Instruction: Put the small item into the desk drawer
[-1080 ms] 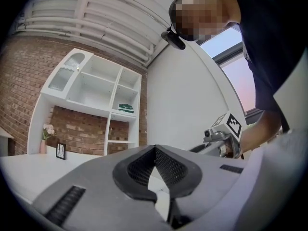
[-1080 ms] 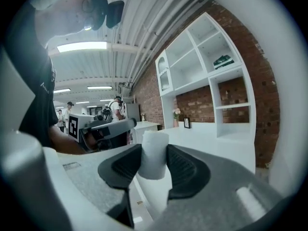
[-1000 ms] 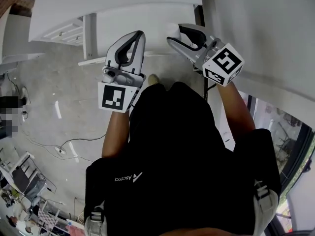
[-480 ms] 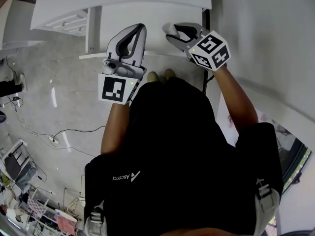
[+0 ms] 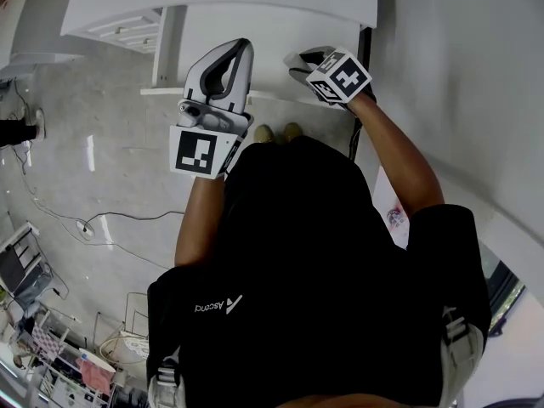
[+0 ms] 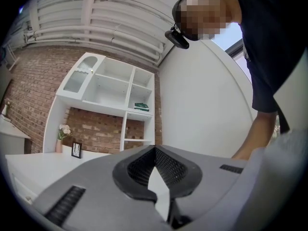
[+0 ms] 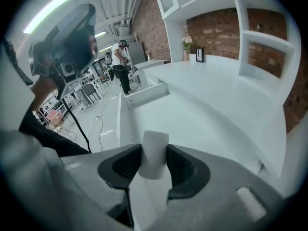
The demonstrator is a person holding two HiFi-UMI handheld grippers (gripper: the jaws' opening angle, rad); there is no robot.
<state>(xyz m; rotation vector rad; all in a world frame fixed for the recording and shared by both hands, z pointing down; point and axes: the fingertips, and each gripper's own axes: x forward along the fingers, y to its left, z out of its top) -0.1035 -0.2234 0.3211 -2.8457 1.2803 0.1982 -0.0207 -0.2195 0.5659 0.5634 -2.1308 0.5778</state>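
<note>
White desk top (image 7: 216, 109) lies just beyond my right gripper (image 7: 154, 163), whose pads are clamped on the small white cylinder (image 7: 155, 146) with part of it standing out past them, so I judge a quick swing or a knock on the desk edge could tip it loose and send it to the floor. My left gripper (image 6: 155, 152) is closed on nothing and raised alongside, no use for catching a slip, and what looks like the open drawer (image 7: 153, 91) lies farther along the desk, which leaves a carry yet to make

Left gripper (image 6: 155, 149) jaws together, right gripper (image 7: 154, 161) tight around white item (image 7: 155, 141)
</note>
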